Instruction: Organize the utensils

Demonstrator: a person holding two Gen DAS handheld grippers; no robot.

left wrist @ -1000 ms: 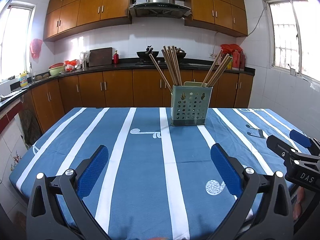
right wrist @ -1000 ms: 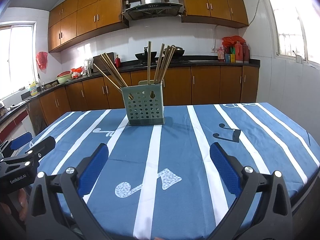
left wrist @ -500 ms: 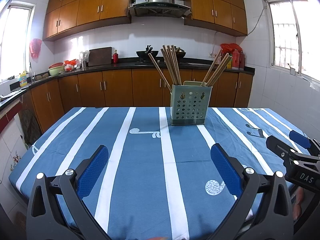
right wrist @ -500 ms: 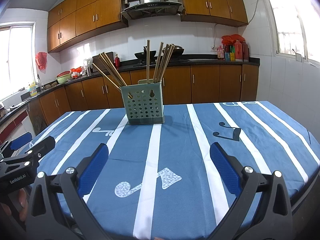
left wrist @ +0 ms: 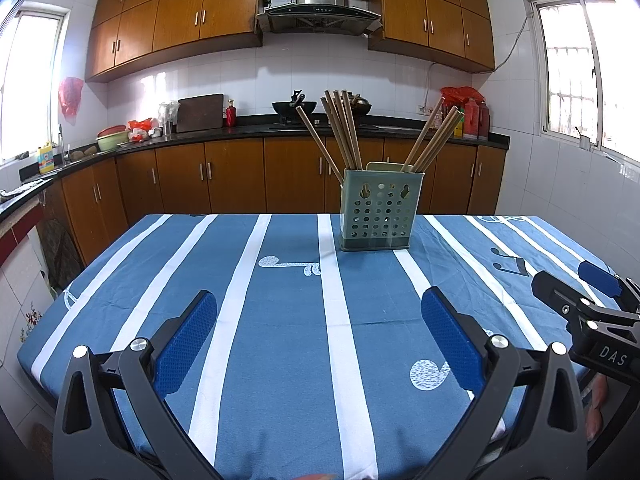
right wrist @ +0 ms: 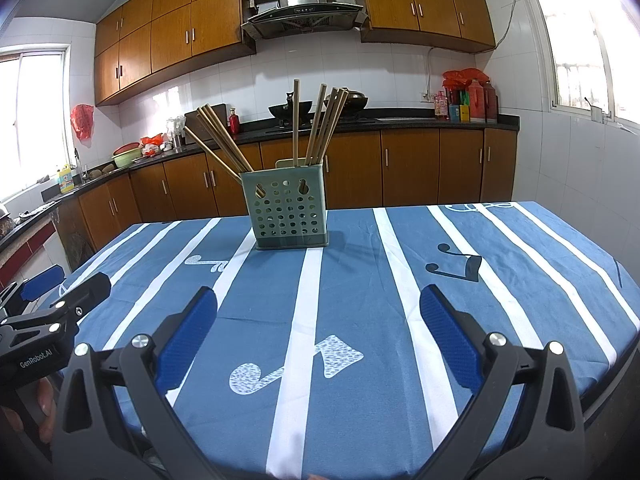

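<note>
A pale green perforated utensil holder (left wrist: 379,211) (right wrist: 288,208) stands upright near the far side of the table. Several wooden chopsticks (left wrist: 342,132) (right wrist: 316,126) lean out of it in two bunches. My left gripper (left wrist: 316,344) hovers open over the near part of the table, nothing between its blue pads. My right gripper (right wrist: 314,340) is likewise open and empty, well short of the holder. Each gripper shows at the edge of the other's view: the right one (left wrist: 576,292) and the left one (right wrist: 60,292).
The table wears a blue tablecloth (left wrist: 280,320) with white stripes and music notes. Beyond it run wooden kitchen cabinets (left wrist: 240,176) and a dark counter with a wok (left wrist: 294,106), bottles and bowls. A person's hand (right wrist: 44,404) holds the left gripper's handle.
Both views have drifted very slightly, with the holder sitting a touch higher in frame. Both grippers stay open and empty.
</note>
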